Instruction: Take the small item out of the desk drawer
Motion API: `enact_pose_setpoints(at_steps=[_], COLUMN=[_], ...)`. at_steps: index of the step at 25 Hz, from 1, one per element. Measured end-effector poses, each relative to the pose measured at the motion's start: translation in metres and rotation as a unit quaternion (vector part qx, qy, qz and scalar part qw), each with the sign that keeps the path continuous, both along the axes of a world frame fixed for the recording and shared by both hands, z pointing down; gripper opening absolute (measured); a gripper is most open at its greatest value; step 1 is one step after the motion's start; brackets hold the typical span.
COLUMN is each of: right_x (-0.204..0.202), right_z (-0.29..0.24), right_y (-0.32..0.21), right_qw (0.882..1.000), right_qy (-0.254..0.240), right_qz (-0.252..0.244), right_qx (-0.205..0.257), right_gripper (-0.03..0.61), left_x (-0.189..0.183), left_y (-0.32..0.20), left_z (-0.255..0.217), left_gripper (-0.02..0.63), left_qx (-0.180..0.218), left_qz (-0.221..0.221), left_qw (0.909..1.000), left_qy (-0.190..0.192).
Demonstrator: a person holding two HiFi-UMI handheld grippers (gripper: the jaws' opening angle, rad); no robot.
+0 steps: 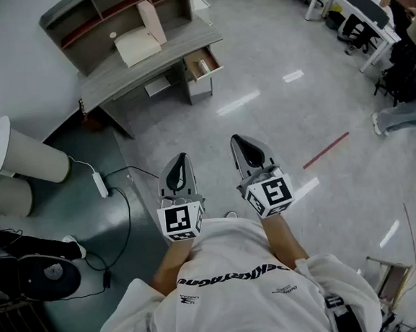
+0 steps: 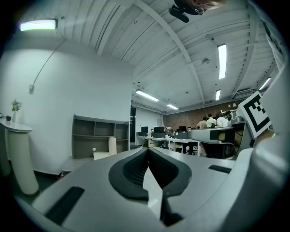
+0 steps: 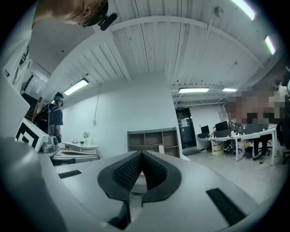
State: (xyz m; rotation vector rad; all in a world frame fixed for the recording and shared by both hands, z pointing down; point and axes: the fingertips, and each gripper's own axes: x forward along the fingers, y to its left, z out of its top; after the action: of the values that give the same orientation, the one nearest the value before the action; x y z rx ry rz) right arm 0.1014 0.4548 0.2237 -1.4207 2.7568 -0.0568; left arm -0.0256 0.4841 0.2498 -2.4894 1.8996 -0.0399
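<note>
A grey desk (image 1: 152, 64) with a shelf unit stands far ahead against the white wall. Its drawer (image 1: 203, 63) at the right end is pulled out, with a small pale item inside that I cannot make out. Both grippers are held level in front of the person's chest, well short of the desk. My left gripper (image 1: 179, 162) is shut, tips touching, with nothing between them. My right gripper (image 1: 239, 143) is shut too and holds nothing. The same desk and shelf (image 2: 97, 140) show small and distant past the closed left jaws, and the shelf (image 3: 152, 141) past the right jaws.
A cream box (image 1: 138, 45) and an upright board (image 1: 152, 20) rest on the desk top. A power strip and cable (image 1: 99, 184) lie on the dark floor at left, beside a white round stand (image 1: 19, 160). Office desks and chairs (image 1: 361, 11) fill the far right.
</note>
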Motion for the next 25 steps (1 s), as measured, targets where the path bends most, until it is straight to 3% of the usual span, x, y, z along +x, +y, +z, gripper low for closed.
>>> enact_pose_setpoints(at_steps=[14, 18, 25], right_x=[0.022, 0.021, 0.009], right_z=[0.019, 0.032, 0.037], right_y=[-0.054, -0.098, -0.212], right_qw=[1.0, 1.0, 0.999], right_qy=[0.001, 0.005, 0.022], right_qz=[-0.005, -0.004, 0.0], right_qx=[-0.018, -0.023, -0.025], right_gripper=[0.026, 0.026, 0.028], left_x=[0.038, 0.036, 0.023], left_y=[-0.044, -0.088, -0.21], left_z=[0.026, 0.038, 0.043], left_gripper=[0.015, 0.015, 0.015], left_qx=[-0.025, -0.026, -0.024], left_qz=[0.014, 0.014, 0.017], left_qw=[0.9996, 0.9996, 0.9995], left_qy=[-0.004, 0.001, 0.012])
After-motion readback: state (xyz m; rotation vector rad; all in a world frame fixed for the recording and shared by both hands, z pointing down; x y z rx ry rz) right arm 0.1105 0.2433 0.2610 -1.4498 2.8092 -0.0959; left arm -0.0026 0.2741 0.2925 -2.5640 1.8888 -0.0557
